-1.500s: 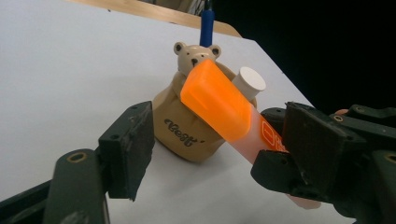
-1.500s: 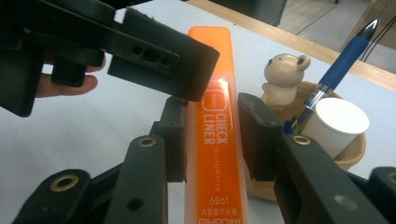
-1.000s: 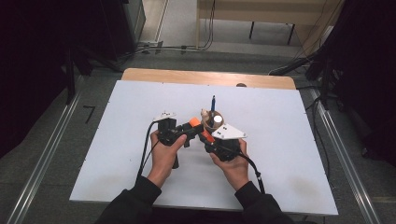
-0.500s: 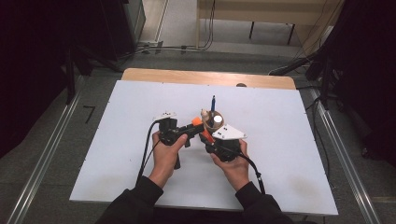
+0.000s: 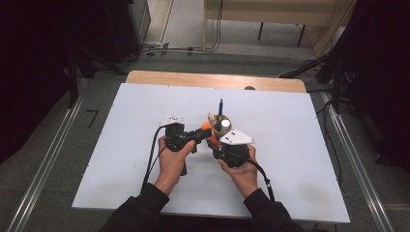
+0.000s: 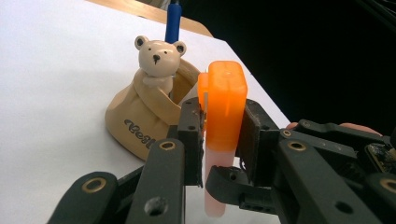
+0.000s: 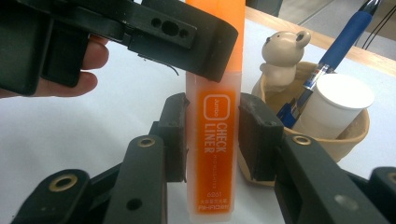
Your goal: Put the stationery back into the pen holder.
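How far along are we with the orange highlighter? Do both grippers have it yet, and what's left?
Done: the right gripper is clamped on the highlighter barrel, holding it upright.
In hand: the left gripper jaws have just been closing on the cap, which sits between them.
Left: the cap is still on, so pulling it off looks like the likely next step. The bear holder stands just behind.

Both hands mid-frame in the high view, left gripper [image 5: 203,131] angled right, jaws just closing and pressing; right gripper [image 5: 212,141] clamped, pointing up-frame, forearms entering from bottom.
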Motion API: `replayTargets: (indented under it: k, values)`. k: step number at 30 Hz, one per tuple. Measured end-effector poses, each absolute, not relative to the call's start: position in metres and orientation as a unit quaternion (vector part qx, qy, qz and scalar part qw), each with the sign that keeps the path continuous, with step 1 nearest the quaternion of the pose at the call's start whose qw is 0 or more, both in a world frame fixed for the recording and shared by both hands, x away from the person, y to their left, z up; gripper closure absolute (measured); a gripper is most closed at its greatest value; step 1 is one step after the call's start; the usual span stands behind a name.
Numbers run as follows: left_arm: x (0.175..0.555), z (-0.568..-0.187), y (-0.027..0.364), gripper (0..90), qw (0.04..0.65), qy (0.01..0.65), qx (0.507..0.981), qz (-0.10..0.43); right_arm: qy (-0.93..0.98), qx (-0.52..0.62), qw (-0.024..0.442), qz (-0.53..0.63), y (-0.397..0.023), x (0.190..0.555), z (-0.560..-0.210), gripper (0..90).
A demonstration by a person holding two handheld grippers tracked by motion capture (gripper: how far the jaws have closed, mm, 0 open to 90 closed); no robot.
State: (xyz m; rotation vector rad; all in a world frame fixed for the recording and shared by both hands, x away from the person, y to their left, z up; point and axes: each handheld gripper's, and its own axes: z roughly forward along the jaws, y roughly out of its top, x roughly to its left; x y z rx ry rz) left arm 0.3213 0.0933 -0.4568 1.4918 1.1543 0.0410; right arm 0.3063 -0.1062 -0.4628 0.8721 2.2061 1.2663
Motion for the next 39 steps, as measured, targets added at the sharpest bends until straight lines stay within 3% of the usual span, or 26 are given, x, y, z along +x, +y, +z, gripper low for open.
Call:
replayTargets:
  k: [7,39]
  values:
    - [0.32,-0.456,0.093,73.0,0.587,0.491,0.644,0.026,0.798,0.318,0.223,0.46,-0.107,0.307,-0.463,61.8]
    - [0.315,-0.446,0.095,73.0,0.603,0.475,0.639,0.048,0.791,0.355,0.197,0.458,-0.13,0.3,-0.462,22.4]
